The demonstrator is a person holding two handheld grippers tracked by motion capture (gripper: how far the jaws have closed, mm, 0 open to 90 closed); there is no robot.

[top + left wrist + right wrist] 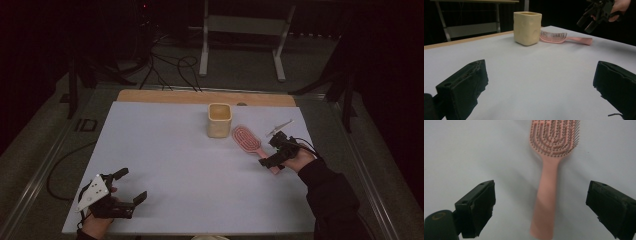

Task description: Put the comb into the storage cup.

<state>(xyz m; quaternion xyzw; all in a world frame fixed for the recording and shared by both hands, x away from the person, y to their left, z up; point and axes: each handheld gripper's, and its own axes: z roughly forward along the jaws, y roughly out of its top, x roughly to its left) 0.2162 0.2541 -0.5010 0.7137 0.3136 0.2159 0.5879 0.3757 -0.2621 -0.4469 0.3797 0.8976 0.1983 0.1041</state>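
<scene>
A pink hairbrush lies bristles up on the white table sheet, right of a cream square cup. My right gripper hovers just above the brush's handle, open. In the right gripper view the handle of the hairbrush runs up between the two wide-apart jaws of the right gripper, touching neither. My left gripper rests near the front left corner, open with nothing in it. The left gripper view looks between the jaws of the left gripper at the cup, the hairbrush and the right gripper above it.
A bare wooden strip runs along the table's far edge. Beyond it a metal stand and cables sit on the floor. The cup stands close to the brush's head.
</scene>
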